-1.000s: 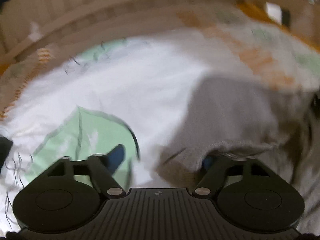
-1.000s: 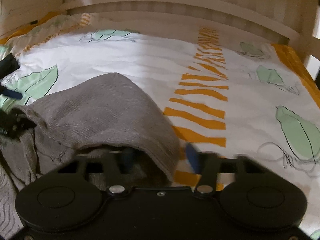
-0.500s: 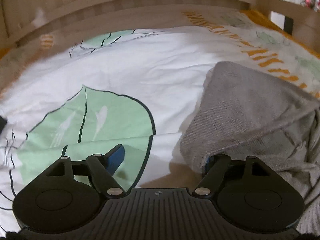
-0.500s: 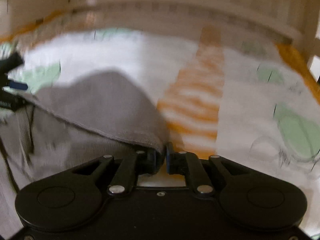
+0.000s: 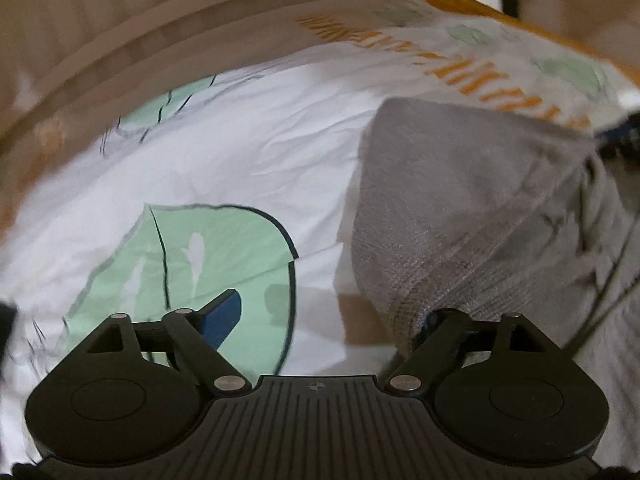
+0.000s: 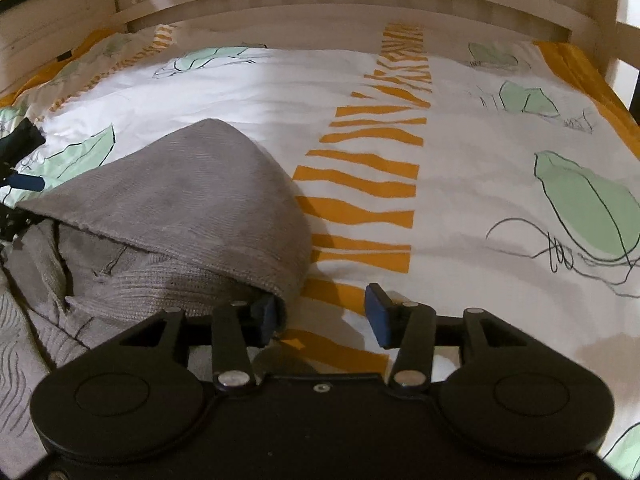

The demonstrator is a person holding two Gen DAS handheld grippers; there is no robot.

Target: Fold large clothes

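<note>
A grey ribbed knit garment (image 6: pixel 180 208) lay heaped on the leaf-printed bedsheet (image 6: pixel 480 152), its folded corner peaking towards the far headboard (image 6: pixel 360 4). The left gripper (image 5: pixel 326 316) stood wide, jaws opening, its right finger hidden under the knit. The right gripper (image 6: pixel 322 314), jaws opening, straddled the garment's near right hem without pinching it.

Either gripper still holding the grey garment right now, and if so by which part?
Nothing is held. The right gripper and left gripper are both opening; the grey garment lies folded on the bedsheet, its edge against one inner finger of each.
</note>
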